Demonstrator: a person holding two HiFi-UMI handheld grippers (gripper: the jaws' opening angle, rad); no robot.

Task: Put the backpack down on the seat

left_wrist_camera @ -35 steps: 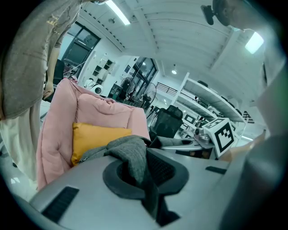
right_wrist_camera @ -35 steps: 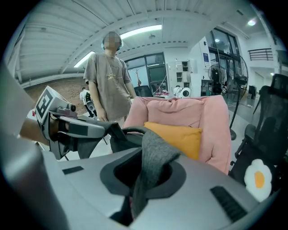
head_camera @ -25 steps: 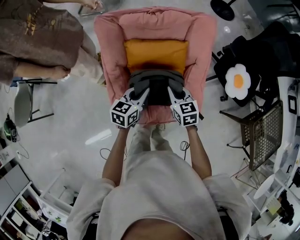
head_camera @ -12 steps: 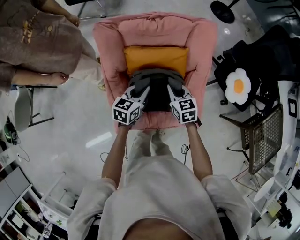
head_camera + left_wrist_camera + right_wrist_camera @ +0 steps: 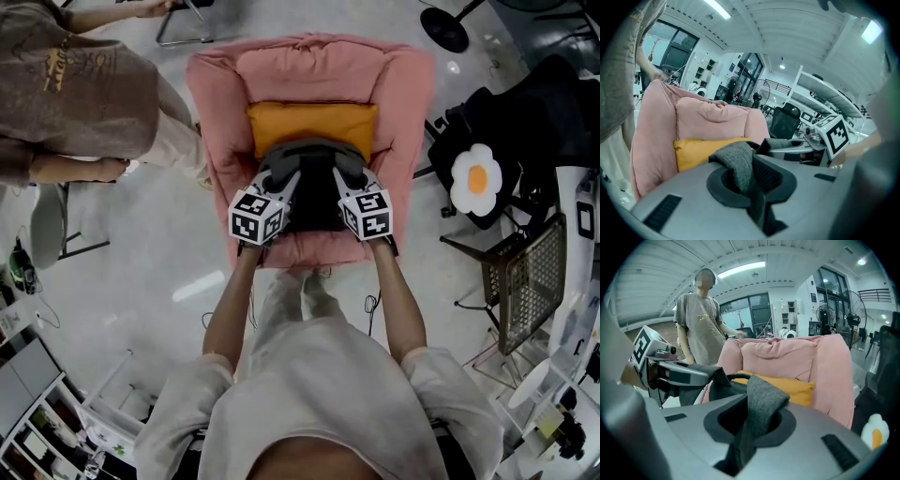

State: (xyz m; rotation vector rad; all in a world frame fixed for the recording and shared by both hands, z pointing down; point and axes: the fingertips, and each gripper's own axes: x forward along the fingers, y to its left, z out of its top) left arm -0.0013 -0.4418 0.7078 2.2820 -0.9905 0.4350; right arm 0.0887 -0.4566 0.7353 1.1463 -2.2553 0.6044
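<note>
In the head view the backpack [image 5: 314, 187] sits low over the pink seat [image 5: 309, 246] by the orange cushion [image 5: 312, 127], in the left gripper view the left gripper [image 5: 752, 187] is clamped nearly closed on a grey strap [image 5: 738, 161], and in the right gripper view the right gripper [image 5: 745, 432] pinches the other strap [image 5: 761, 399], so an uneven release could tip the bag forward.

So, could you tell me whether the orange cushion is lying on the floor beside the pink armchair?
No, the orange cushion sits on the pink armchair, against its backrest.

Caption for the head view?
Left gripper and right gripper hold a grey backpack over a pink armchair with orange cushion.
</note>
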